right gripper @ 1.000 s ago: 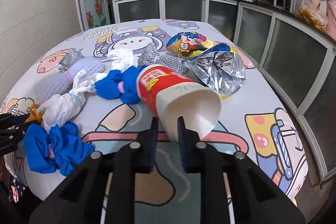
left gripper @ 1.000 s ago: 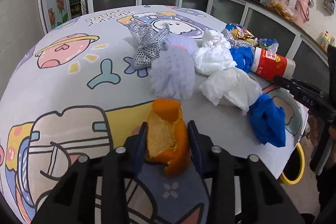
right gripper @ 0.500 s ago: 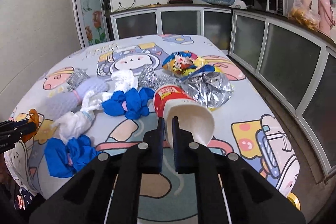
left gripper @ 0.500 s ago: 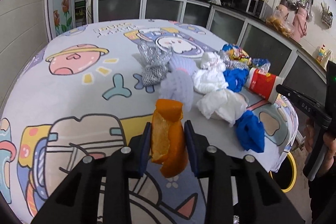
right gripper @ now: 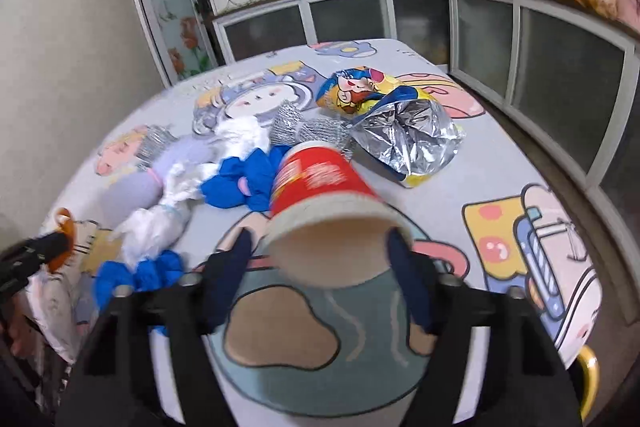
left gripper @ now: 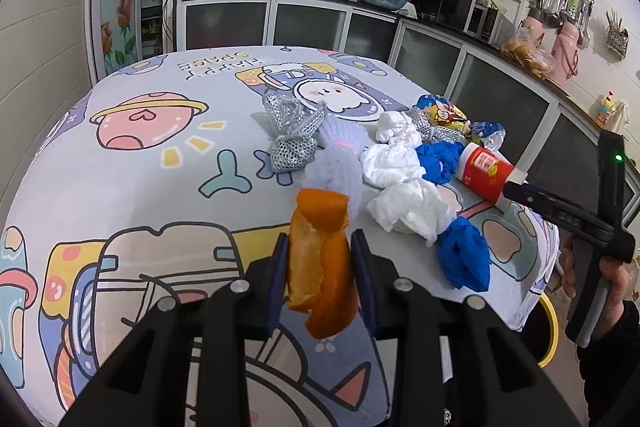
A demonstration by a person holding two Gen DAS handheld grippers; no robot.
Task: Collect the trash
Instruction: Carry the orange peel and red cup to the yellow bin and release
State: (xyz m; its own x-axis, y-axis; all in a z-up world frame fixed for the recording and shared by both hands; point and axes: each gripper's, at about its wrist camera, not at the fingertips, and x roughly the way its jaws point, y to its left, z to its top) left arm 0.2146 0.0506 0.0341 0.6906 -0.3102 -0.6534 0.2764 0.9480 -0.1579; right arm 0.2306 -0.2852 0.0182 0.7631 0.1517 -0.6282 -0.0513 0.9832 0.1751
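My left gripper (left gripper: pixel 320 267) is shut on an orange peel (left gripper: pixel 320 259) and holds it above the near part of the cartoon-print table (left gripper: pixel 132 155). My right gripper (right gripper: pixel 320 259) has its fingers on both sides of a red paper cup (right gripper: pixel 316 183), mouth toward the camera, lifted off the table. The cup also shows in the left wrist view (left gripper: pixel 484 173). Trash lies in a row on the table: blue gloves (left gripper: pixel 464 259), white tissue (left gripper: pixel 404 195), a purple foam net (left gripper: pixel 340 167), silver mesh (left gripper: pixel 292 135) and a foil snack bag (right gripper: pixel 408 135).
Kitchen cabinets (left gripper: pixel 304 23) run along the back and right walls. A yellow-rimmed bin (left gripper: pixel 550 323) stands on the floor by the table's right edge. A door (left gripper: pixel 120 15) is at the back left.
My left gripper has lifted the orange peel up and back from the table. My right gripper went from gripping the cup's rim to holding the cup across its mouth, raised and closer.
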